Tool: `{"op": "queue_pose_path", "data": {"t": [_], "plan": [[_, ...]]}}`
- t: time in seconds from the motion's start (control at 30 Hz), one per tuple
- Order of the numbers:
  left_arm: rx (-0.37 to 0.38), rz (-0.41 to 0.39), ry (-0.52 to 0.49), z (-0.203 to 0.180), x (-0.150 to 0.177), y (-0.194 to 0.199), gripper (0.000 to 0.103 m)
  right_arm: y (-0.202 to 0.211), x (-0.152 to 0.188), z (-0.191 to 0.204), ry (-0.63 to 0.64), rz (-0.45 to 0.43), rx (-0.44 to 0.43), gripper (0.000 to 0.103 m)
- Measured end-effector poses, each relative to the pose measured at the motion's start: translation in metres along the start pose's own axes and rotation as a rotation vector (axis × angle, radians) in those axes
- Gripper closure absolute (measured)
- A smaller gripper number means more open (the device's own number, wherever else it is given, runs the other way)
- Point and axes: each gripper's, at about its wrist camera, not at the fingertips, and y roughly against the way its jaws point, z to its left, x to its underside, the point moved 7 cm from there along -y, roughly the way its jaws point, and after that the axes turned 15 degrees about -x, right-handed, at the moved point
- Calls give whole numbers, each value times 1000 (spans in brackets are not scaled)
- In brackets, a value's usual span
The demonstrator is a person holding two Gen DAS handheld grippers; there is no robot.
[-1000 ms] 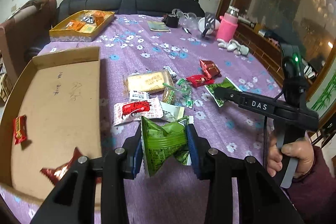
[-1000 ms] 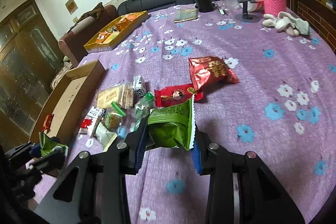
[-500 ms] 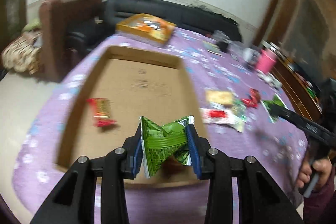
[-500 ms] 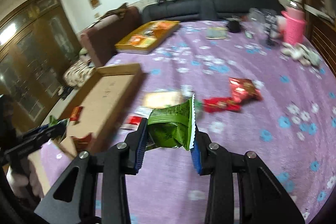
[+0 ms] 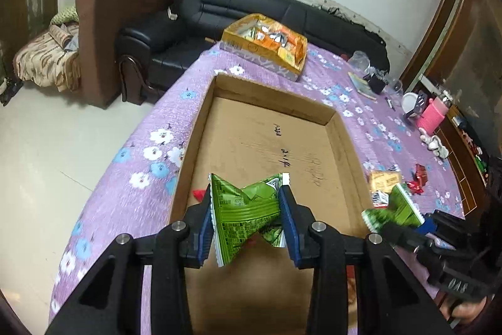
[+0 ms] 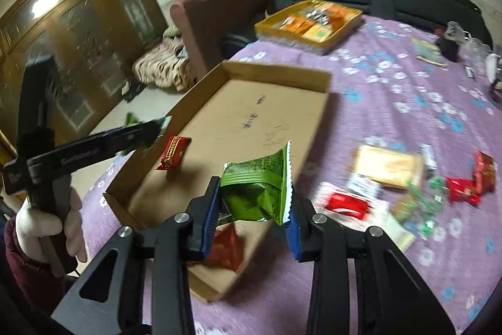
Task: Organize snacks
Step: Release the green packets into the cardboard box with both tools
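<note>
Both your left gripper (image 5: 248, 220) and right gripper (image 6: 252, 209) pinch green packets; release beyond the cardboard tray (image 5: 340, 143) beneath and they'll miss

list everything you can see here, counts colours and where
green snack packets: 2, green, one in each gripper, held over the box's near end
cardboard box: 1, brown, shallow, left part of table
red snacks in box: 2, red, box floor
loose snacks: several, red, tan, green, on the cloth right of box
yellow tray: 1, far end, holding orange packets
tablecloth: 1, purple floral
sofa: 1, black, behind table
left gripper: 1, black
right gripper: 1, black
</note>
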Motion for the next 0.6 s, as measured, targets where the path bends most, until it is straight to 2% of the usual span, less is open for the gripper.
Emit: {"op": "queue_pose_path", "data": {"t": [0.27, 0.33, 0.4, 0.47, 0.6], "plan": [[-6, 81, 41, 7, -2, -31, 64, -38, -2, 3, 3, 58, -13, 63], [7, 92, 53, 8, -1, -33, 60, -42, -3, 3, -1, 57, -8, 62], [21, 100, 69, 8, 0, -33, 55, -45, -3, 2, -13, 54, -13, 58], [24, 98, 79, 9, -1, -31, 54, -44, -4, 1, -22, 45, -17, 43], [22, 81, 100, 8, -2, -20, 50, -25, -10, 1, -17, -6, -15, 41]]}}
